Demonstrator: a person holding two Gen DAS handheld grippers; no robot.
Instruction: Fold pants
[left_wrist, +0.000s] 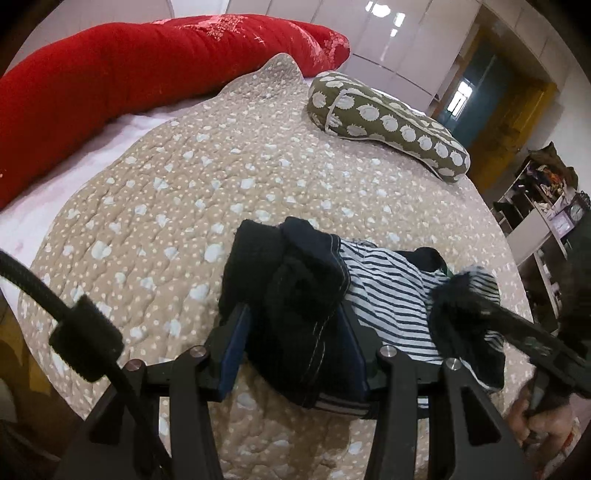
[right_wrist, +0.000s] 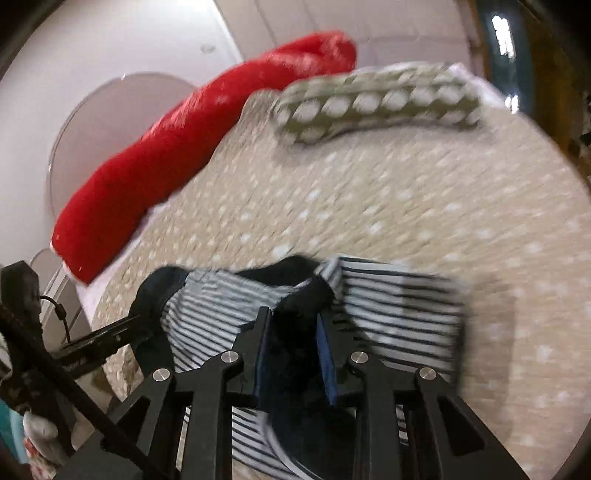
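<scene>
Seeing one bed, covered by one beige dotted quilt (left_wrist: 184, 192), white sheet showing at its far edge. One long red bolster (left_wrist: 110, 74) lies along the far-left side. One olive pillow (left_wrist: 388, 122) with white spots sits on the quilt near the far-right side, apart from the bolster. One pair of pants (left_wrist: 391, 295), navy with a striped lining showing, bunched up at the near edge of the quilt, lifted between my two grippers. Left gripper (left_wrist: 295, 332): jaws narrowed onto a dark wad of pants fabric, pinched between the blue pads. Right gripper (right_wrist: 291, 332): also narrowed, clamping a dark fold of the pants; that view is motion-blurred. Count: two grippers, both holding the same garment, close together side by side.
</scene>
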